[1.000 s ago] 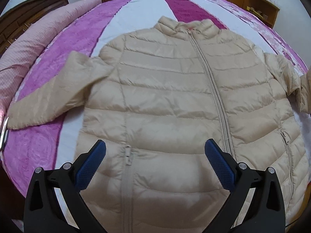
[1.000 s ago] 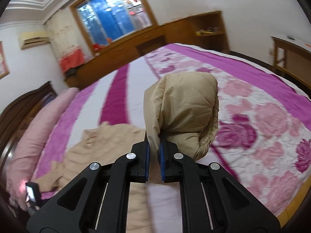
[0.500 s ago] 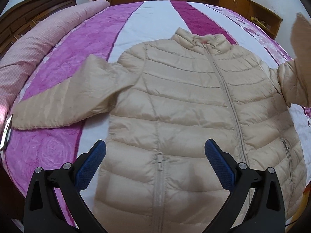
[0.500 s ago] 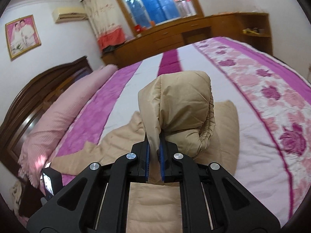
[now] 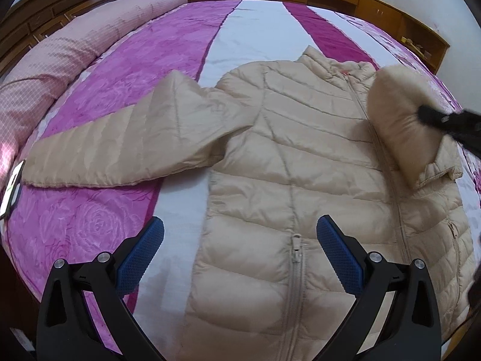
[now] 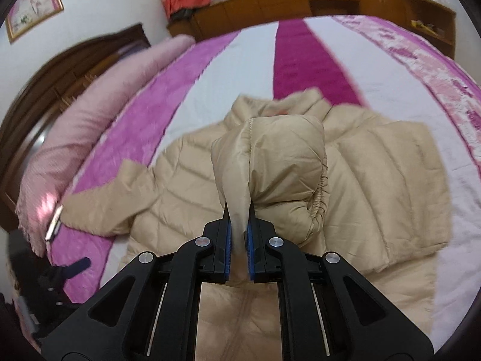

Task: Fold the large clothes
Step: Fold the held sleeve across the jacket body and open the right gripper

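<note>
My right hand-held gripper (image 6: 239, 234) clenches the sleeve cuff (image 6: 270, 162); I'd lay it flat toward nine o'clock across the jacket (image 5: 300, 150), left hand-held gripper (image 5: 240, 252) released.

My left wrist camera looks steeply down, close over the beige quilted puffer jacket (image 5: 300, 162); my right wrist camera angles down from its right side. Both share the purple-striped bedspread (image 5: 126, 69).
</note>
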Action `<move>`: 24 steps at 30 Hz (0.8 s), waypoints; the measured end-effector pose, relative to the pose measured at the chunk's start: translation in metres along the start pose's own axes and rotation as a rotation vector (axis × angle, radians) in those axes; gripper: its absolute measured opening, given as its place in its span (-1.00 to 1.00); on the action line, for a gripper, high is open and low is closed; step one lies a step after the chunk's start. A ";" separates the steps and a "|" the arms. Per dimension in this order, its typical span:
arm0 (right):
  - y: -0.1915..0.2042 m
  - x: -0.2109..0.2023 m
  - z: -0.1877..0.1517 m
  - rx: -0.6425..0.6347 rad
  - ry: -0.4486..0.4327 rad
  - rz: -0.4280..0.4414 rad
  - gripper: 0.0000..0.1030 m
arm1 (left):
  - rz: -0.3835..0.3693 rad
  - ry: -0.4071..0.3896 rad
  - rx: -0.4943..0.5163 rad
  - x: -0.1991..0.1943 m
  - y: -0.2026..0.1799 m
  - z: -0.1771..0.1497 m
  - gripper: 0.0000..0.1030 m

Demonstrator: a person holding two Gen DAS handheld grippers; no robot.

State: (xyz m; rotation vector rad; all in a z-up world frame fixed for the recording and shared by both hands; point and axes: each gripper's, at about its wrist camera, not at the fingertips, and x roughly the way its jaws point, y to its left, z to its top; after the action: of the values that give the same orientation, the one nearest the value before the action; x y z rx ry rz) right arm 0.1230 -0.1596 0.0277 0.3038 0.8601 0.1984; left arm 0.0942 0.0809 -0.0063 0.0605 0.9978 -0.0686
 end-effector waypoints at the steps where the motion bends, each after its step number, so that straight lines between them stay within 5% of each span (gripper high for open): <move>1: 0.003 0.009 -0.001 -0.004 0.014 0.001 -0.81 | 0.002 0.001 -0.004 0.001 0.002 0.000 0.90; 6: 0.006 0.037 -0.007 -0.006 0.052 0.005 -0.62 | 0.004 0.005 -0.018 0.005 0.009 0.001 0.90; 11: 0.007 0.031 -0.006 0.020 0.031 0.043 0.07 | -0.003 -0.001 -0.014 0.004 0.010 0.002 0.90; 17: 0.001 -0.015 -0.006 -0.035 -0.036 0.026 0.25 | -0.043 -0.026 0.017 -0.003 -0.009 0.011 0.90; 24: -0.038 -0.052 -0.013 -0.024 -0.044 -0.095 0.26 | -0.126 -0.062 0.086 -0.012 -0.060 0.028 0.90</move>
State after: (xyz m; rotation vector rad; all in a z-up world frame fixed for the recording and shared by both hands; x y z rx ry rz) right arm 0.0822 -0.2086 0.0439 0.2432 0.8257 0.1129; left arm 0.1062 0.0196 0.0176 0.0739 0.9360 -0.2279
